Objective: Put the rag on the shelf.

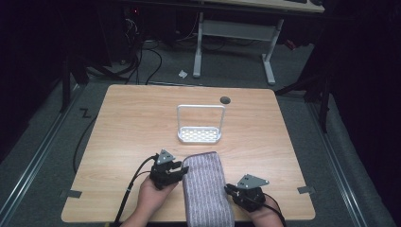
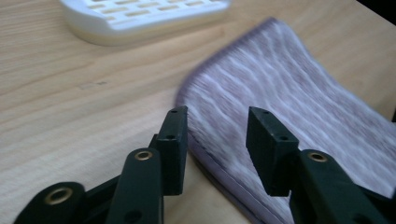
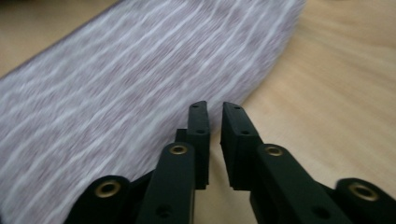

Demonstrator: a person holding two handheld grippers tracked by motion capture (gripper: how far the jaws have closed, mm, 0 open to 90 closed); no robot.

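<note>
A folded purple-grey towel (image 1: 206, 189) lies on the wooden surface (image 1: 132, 127), its near end hanging over the front edge. A white rack (image 1: 200, 127) with an upright wire handle stands beyond the towel, apart from it. The left tool (image 1: 174, 171) sits at the towel's left edge near its far corner, jaws spread wide over that edge. The right tool (image 1: 229, 190) is at the towel's right edge, jaws nearly closed with a narrow gap, gripping nothing
</note>
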